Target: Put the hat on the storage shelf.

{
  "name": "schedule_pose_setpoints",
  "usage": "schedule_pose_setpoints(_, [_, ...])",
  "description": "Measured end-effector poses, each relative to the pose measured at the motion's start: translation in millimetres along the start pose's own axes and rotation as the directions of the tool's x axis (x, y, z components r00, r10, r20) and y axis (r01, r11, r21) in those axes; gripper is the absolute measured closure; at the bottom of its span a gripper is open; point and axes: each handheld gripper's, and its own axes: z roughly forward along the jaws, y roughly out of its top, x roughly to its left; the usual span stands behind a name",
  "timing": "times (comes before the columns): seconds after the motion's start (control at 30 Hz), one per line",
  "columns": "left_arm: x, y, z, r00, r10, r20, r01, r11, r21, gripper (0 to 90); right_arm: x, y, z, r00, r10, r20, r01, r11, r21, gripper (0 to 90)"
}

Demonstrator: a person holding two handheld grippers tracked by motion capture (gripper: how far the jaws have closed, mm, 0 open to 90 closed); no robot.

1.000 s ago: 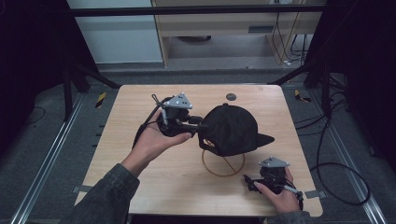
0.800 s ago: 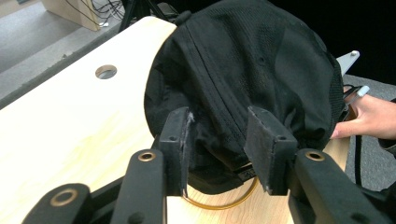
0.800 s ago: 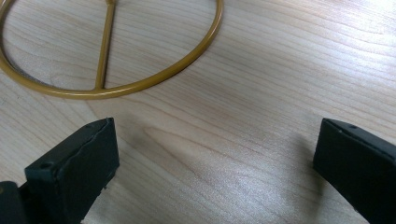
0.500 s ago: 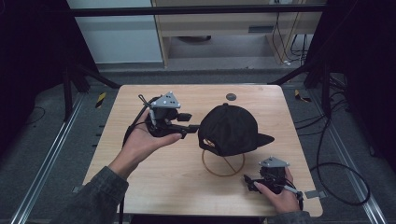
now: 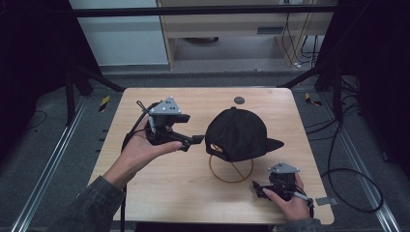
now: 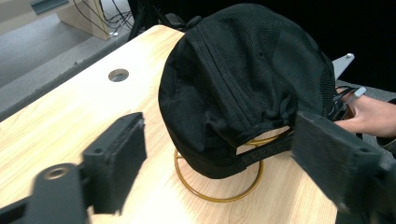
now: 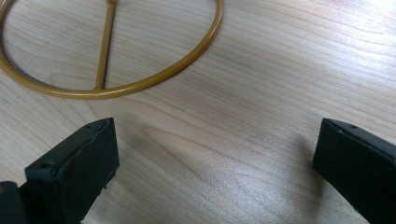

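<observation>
A black cap [image 5: 241, 133] sits on a gold wire stand whose ring base [image 5: 231, 169] lies on the wooden table [image 5: 193, 193]. My left gripper [image 5: 192, 140] hovers just left of the cap, pointing at its back, a small gap apart. Its jaws have just been opening and stand wide with nothing between them. In the left gripper view the cap's back strap [image 6: 261, 151] and the ring base [image 6: 219, 193] lie ahead of the left gripper [image 6: 219, 154]. My right gripper [image 5: 257, 186] rests low at the front right, open over bare wood [image 7: 217, 154], near the ring base [image 7: 154, 77].
A small round hole [image 5: 239, 100] sits in the tabletop behind the cap. Cables trail over the floor on the right. A dark frame and rails flank the table. The person's right hand [image 6: 369, 116] shows beyond the cap in the left gripper view.
My left gripper has drawn back leftwards from the cap's back edge and its jaws have opened wide. The cap, the stand and the right gripper stay where they were.
</observation>
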Motion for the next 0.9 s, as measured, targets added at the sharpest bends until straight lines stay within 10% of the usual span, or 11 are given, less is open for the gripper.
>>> schedule_pose_setpoints(0.9, [9.3, -66.4, -11.7, 0.9987, -0.046, -0.021, 0.046, 0.9981, 0.042, 5.0, 0.1, 0.0, -0.1, 1.0000, 0.001, 0.000, -0.001, 1.000, 0.001, 0.5])
